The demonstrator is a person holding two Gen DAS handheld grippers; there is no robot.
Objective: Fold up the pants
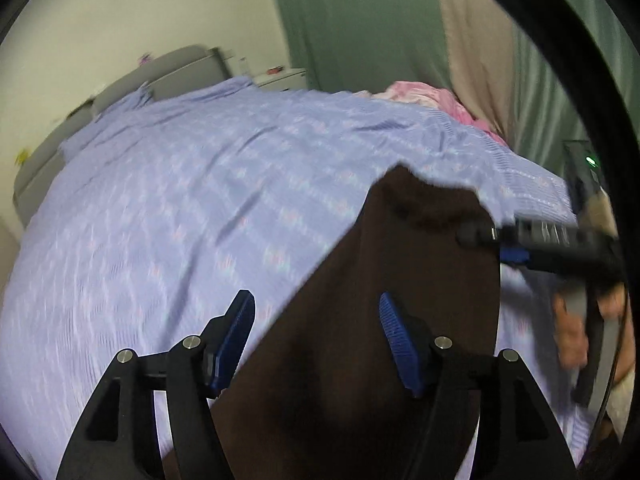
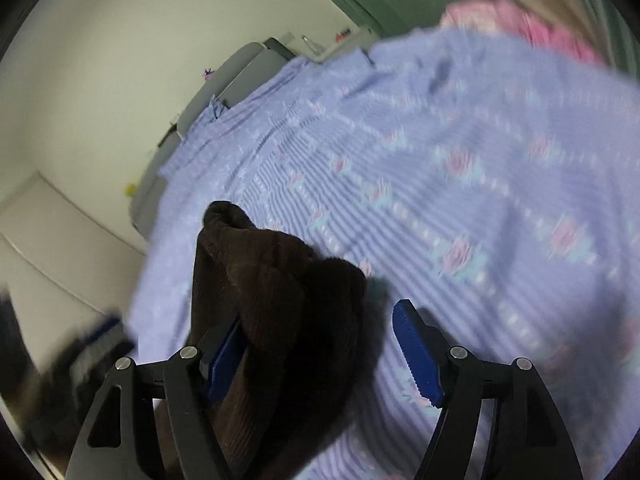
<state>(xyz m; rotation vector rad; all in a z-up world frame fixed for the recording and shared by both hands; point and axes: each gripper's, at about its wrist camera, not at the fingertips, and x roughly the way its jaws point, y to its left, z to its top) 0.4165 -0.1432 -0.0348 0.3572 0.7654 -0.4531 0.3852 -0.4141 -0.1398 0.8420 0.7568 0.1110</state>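
Pants (image 1: 380, 300) of dark brown ribbed cloth lie on the bed, on top of the lilac bedspread (image 1: 192, 208), and everything else can be placed from them. Seen from your left wrist, they run as one long dark band from the bottom edge of the view up to a rumpled end. Your left gripper (image 1: 316, 344) hangs above that band with its blue pads spread wide; the cloth shows in the gap between them, yet neither pad presses on it. Just right of the pants' upper end, your right gripper (image 1: 480, 236) reaches in from the side, blurred, with your hand (image 1: 576, 320) behind it.

From the right wrist, the pants (image 2: 272, 300) bunch into a mound at the lower left. Your right gripper (image 2: 320, 356) has its jaws apart: the left pad (image 2: 224, 356) sits against the mound and is partly covered by it, while the right pad (image 2: 418, 354) stands clear over the bedspread (image 2: 460, 200), so nothing is pinched.

Beyond the pants, past the far edge of the bedspread, pink bedding (image 1: 432, 100) is heaped. Behind that hang green curtains (image 1: 352, 20). Up and left of the pants, a grey headboard (image 1: 132, 84) stands against the pale wall (image 1: 120, 12).
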